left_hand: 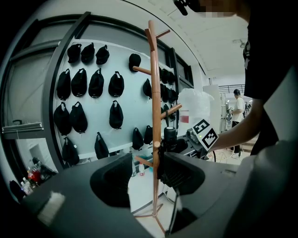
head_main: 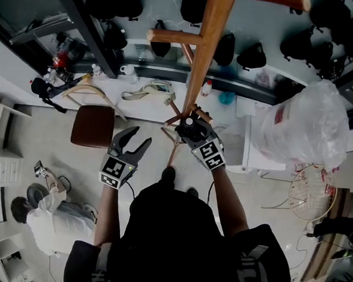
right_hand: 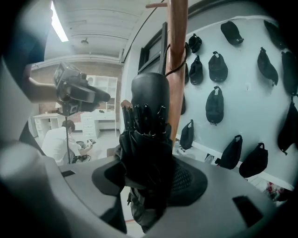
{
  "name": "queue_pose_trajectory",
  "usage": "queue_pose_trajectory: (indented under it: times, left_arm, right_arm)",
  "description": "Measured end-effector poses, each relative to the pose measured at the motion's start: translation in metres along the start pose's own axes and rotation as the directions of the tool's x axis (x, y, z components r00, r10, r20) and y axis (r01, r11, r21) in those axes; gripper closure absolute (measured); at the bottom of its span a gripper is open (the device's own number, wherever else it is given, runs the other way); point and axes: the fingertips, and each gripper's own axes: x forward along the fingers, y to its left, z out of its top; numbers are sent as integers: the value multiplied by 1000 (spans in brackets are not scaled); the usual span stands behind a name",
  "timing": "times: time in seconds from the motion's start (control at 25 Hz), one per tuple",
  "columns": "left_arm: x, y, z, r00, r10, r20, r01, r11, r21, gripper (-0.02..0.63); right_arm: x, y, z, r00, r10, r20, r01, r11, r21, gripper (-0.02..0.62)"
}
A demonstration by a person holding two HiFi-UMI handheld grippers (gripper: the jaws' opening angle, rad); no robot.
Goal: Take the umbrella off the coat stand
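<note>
Right gripper (right_hand: 148,179): jaws closed on the folded cloth of the umbrella (right_hand: 148,139), a fairly wide grip, with cloth bulging out below the pads. The umbrella is held upright just beside the stand (right_hand: 177,69), on the near side of its pole. Its long axis runs parallel to the pole, and its rounded handle end is on top, above the jaws. It is a black, collapsed compact type with the rib tips bunched in a ring under the handle. A thin dark strap is seen curving from the handle toward the pole. Whether it is looped over a peg cannot be told.

Left gripper (head_main: 140,136): jaws wide apart, nothing between the pads. It is held to the left of the stand, well apart from the umbrella, pointed at the pole.

The right hand is clearly the nearer one and already has the grip. The coming move likely turns on the strap: the umbrella would probably need lifting along the pole, then pulling away from the stand toward the person.
</note>
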Motion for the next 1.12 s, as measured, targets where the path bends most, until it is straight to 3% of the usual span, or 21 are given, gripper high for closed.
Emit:
queue_pose_trajectory:
  times: [1.12]
  left_arm:
    - [9,-51,21,1000,-1,9,0,1000,14,394]
  right_arm:
    - [-55,-3,-1,1000,23,9,-22,996,-87,367]
